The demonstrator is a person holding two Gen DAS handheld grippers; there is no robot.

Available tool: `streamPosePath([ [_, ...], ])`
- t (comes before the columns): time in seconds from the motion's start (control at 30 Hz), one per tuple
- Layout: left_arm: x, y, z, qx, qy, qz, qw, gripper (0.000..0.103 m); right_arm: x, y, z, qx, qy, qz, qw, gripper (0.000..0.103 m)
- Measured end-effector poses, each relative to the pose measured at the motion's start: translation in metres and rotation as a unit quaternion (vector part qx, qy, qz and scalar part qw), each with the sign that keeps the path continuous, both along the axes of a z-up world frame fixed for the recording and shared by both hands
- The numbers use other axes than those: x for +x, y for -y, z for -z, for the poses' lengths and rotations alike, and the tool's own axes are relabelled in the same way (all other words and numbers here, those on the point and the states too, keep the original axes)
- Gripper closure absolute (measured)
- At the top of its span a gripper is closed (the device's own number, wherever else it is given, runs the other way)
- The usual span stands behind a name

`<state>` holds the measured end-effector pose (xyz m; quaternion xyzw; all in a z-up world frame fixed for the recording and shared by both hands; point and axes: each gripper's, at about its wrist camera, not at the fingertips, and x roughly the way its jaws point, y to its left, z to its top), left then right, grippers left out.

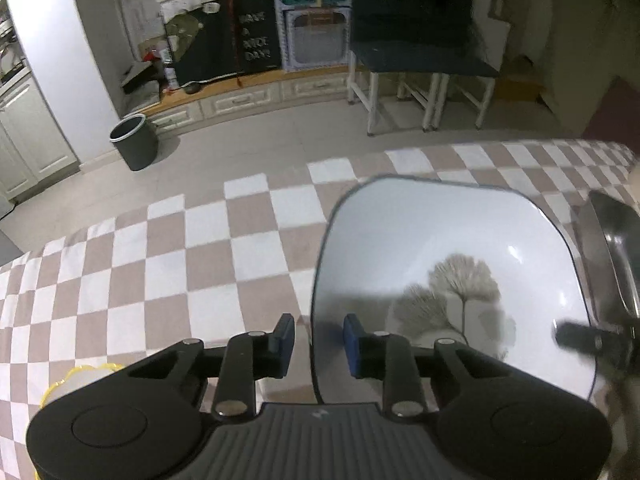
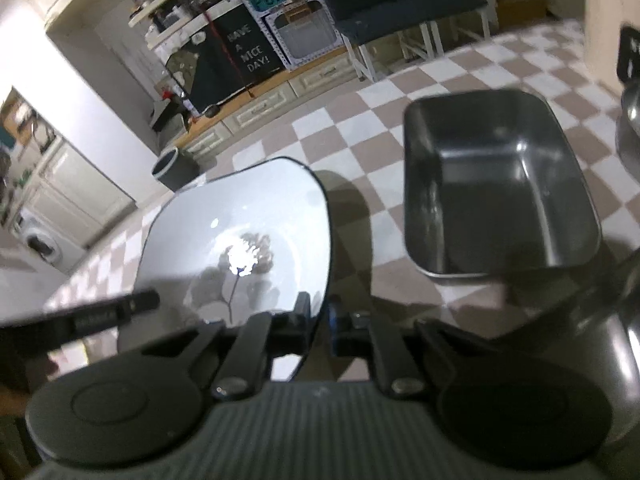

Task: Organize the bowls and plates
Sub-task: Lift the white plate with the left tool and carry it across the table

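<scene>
A white square plate with a dark rim and a grey tree print is held above the checkered tablecloth. My left gripper straddles its left edge with the jaws a little apart, one pad on each side. My right gripper is shut on the plate's right edge. The left gripper's finger shows at the plate's other side in the right wrist view. A dark square metal bowl sits on the cloth to the right of the plate.
The checkered tablecloth covers the table. A yellow-rimmed dish lies under my left gripper. Shiny steel vessels stand at the far right. A grey bin stands on the floor beyond the table.
</scene>
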<state>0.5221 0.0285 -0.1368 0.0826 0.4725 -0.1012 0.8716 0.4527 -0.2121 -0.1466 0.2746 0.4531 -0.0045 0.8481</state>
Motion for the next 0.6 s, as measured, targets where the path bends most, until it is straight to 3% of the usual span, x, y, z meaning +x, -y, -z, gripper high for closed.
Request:
streamPosePath([
  [0.37, -0.02, -0.011, 0.0, -0.037, -0.014, 0.027, 0.9988, 0.075, -0.001, 0.008, 0.003, 0.007, 0.019, -0.01, 1.0, 0.091],
  [0.6, 0.014, -0.015, 0.008, -0.083, -0.016, -0.021, 0.9962, 0.08, 0.006, 0.005, 0.007, 0.01, 0.015, -0.005, 1.0, 0.091],
])
